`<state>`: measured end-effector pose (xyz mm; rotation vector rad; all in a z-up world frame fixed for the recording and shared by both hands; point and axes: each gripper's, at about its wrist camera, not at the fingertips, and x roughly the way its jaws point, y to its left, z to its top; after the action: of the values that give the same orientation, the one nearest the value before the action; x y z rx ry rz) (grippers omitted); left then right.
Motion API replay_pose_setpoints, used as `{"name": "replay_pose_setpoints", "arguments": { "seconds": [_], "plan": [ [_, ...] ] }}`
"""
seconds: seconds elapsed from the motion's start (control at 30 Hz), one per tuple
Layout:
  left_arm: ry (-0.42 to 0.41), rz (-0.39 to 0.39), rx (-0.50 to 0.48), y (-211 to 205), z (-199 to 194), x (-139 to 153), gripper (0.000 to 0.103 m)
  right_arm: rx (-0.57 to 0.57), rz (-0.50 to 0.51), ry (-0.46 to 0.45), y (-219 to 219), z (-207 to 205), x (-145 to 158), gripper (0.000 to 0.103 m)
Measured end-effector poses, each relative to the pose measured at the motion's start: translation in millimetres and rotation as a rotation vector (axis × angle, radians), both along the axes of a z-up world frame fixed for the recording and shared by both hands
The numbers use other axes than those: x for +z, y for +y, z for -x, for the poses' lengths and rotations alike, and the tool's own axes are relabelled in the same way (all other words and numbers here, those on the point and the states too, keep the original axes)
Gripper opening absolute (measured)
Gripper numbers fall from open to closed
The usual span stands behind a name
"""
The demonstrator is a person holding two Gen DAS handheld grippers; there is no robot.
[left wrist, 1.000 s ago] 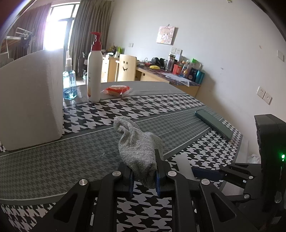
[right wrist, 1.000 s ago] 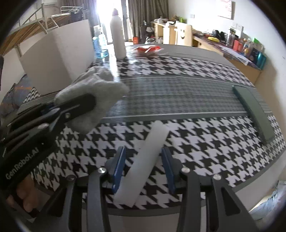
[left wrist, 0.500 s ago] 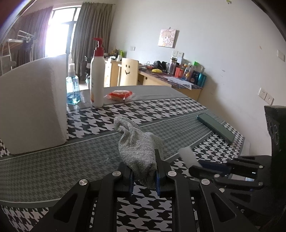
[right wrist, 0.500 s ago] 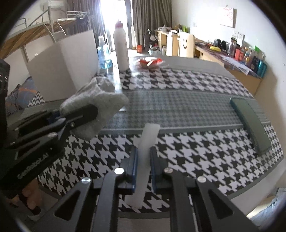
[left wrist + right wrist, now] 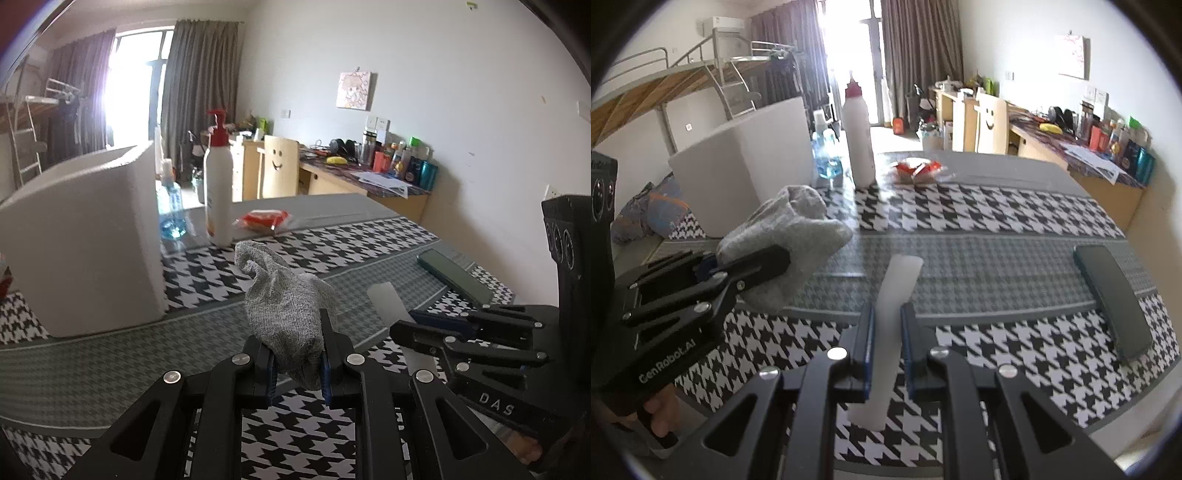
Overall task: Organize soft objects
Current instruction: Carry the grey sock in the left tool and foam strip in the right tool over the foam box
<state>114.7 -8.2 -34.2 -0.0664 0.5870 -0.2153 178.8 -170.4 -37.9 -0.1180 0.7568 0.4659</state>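
Left hand-held gripper (image 5: 295,363) clamps the grey sock (image 5: 288,306), lifted above the houndstooth worktop (image 5: 1015,218). Right hand-held gripper (image 5: 887,345), jaws just closed, pinches the white strip (image 5: 892,314), raised off the cloth beside it.

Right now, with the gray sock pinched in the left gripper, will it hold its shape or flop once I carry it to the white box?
Probably floppy: the gray sock bunches and folds above the left gripper, its cuff curling over. It looks light, sagging little. The knit seems grippy, so slipping appears unlikely. Expect it to slump where it lands in the white box.
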Motion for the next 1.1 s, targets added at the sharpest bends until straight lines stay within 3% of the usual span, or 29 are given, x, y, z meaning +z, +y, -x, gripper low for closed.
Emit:
{"name": "replay_pose_setpoints", "arguments": {
  "seconds": [1.1],
  "plan": [
    [-0.091,-0.058,0.078,19,4,46,0.019,0.127,-0.083,-0.133,14,-10,40,0.017]
  ]
}}
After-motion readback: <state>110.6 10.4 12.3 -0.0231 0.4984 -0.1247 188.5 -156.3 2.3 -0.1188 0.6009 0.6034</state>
